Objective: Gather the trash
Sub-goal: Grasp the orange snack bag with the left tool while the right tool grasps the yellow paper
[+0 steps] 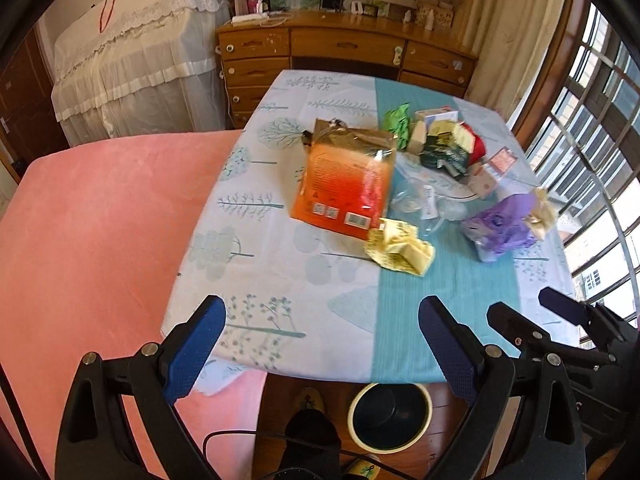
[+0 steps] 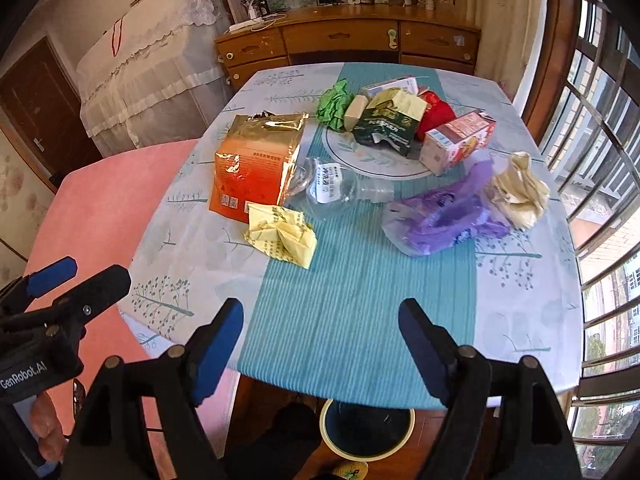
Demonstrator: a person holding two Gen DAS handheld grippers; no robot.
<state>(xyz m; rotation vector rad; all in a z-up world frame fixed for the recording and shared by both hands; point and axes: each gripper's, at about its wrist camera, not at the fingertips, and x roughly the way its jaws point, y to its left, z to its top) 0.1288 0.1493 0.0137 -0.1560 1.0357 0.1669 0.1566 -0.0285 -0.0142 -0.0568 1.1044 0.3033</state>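
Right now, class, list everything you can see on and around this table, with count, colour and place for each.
Table: one, pale cloth with teal stripe, centre.
Pouch: one, orange and gold, table left.
Yellow wrapper: one, crumpled, nearest the front edge.
Bottle: one, clear, lying beside pouch.
Purple bag: one, table right.
Beige paper: one, crumpled, right of purple bag.
Plate: one, white, heaped with boxes and wrappers, far side.
Green wrapper: one, by plate.
Bin: one, dark with pale rim, floor under table.
Dresser: one, wooden, behind.
Left tool: open, empty.
Right tool: open, empty.
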